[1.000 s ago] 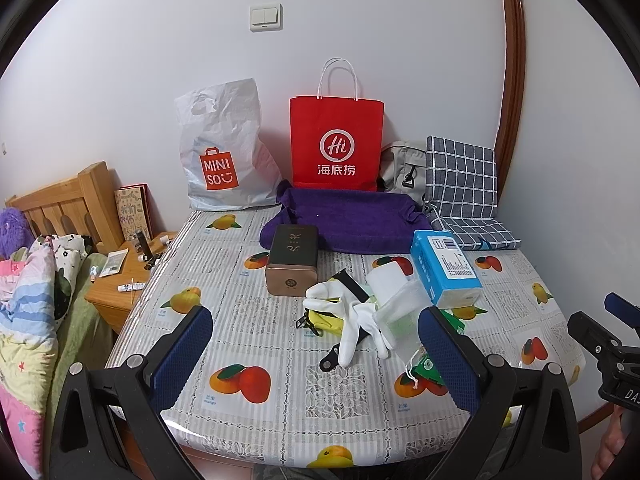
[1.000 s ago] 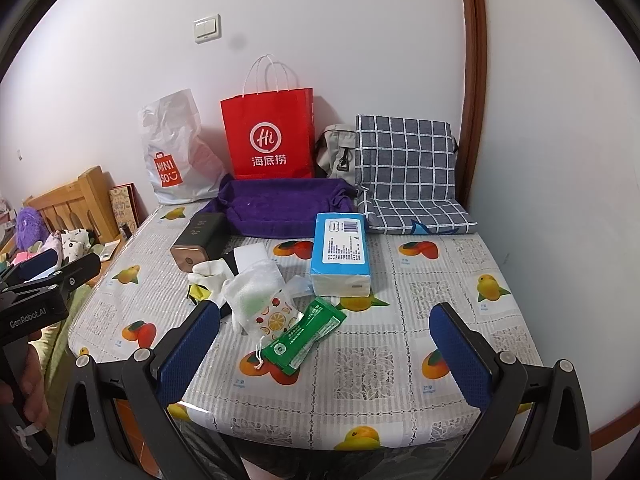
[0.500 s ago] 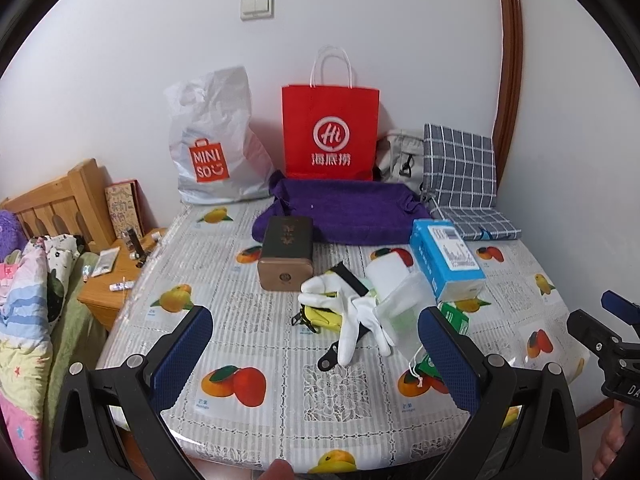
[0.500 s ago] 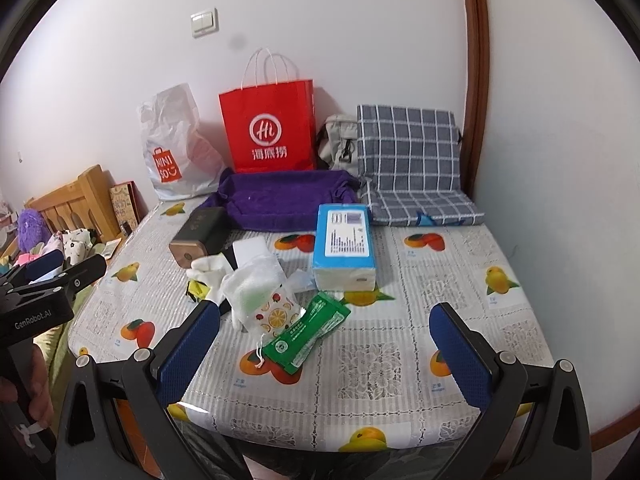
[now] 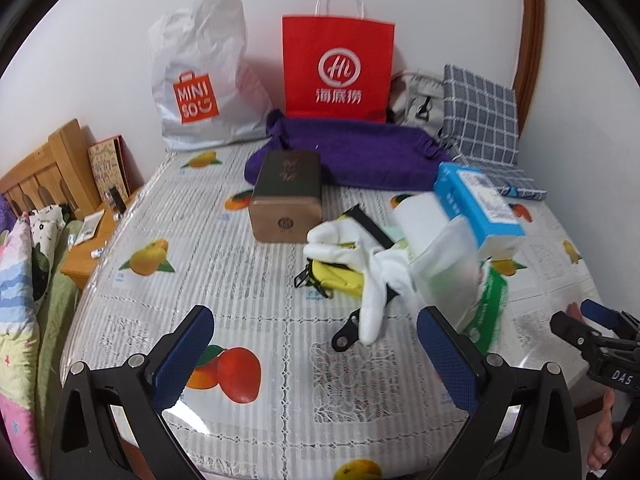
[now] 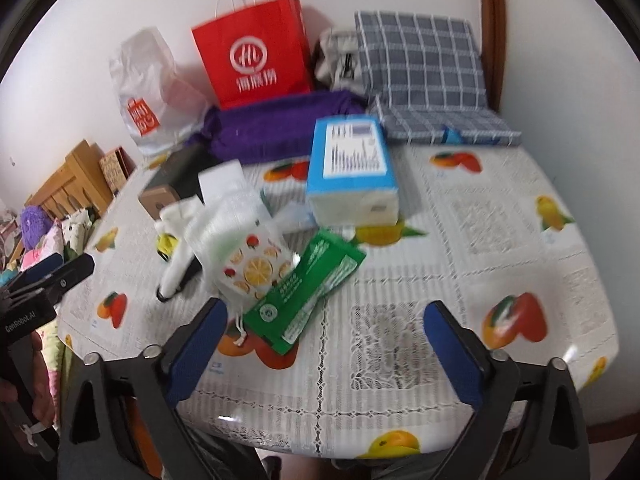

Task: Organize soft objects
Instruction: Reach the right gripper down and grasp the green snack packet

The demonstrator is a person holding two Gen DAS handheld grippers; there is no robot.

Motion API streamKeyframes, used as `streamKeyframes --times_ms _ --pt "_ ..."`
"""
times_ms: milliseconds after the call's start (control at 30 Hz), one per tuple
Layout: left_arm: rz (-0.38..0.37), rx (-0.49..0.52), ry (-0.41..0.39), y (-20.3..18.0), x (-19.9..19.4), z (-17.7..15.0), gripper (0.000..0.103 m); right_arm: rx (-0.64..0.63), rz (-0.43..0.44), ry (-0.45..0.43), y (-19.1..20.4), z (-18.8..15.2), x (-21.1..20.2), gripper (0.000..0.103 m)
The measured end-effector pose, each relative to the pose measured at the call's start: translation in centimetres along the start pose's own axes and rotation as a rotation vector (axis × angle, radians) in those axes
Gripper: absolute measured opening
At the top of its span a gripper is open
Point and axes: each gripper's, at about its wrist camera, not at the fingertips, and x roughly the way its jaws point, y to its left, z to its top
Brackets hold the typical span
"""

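Fruit-print table cluttered: white glove over yellow pouch, green packet. Left gripper spread, empty; right gripper spread, just narrowing, empty.

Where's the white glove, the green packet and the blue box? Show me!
white glove (image 5: 370, 276), left wrist view, on the middle of the glove's palm.
green packet (image 6: 306, 294), right wrist view, on the middle of its printed face.
blue box (image 6: 350, 154), right wrist view, on its top label.

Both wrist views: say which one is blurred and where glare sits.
Left wrist view: mostly sharp, slight smear on the blue tissue box. Right wrist view: motion blur throughout, red paper bag lettering smeared; glare on the tablecloth at its near edge.
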Motion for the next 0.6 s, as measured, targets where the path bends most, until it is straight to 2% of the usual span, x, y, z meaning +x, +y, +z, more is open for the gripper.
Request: streamKeyframes --times_ms 167,267,400,600 --pt "0.001 -0.006 0.035 0.6 2.1 -0.2 0.102 -0.001 0.020 0.056 0.4 -0.4 3.7 0.088" --pt "0.007 -0.009 0.047 1.0 3.5 -0.3 0.102 0.023 0.041 0.084 0.3 -0.4 5.5 0.080" --pt "0.008 -0.013 0.070 1.6 5.0 -0.5 0.102 0.088 0.055 0.118 -0.2 -0.3 7.6 0.079" --pt "-0.020 -0.025 0.091 2.2 6.6 -0.5 0.102 0.165 0.066 0.121 -0.6 0.4 8.9 0.079"
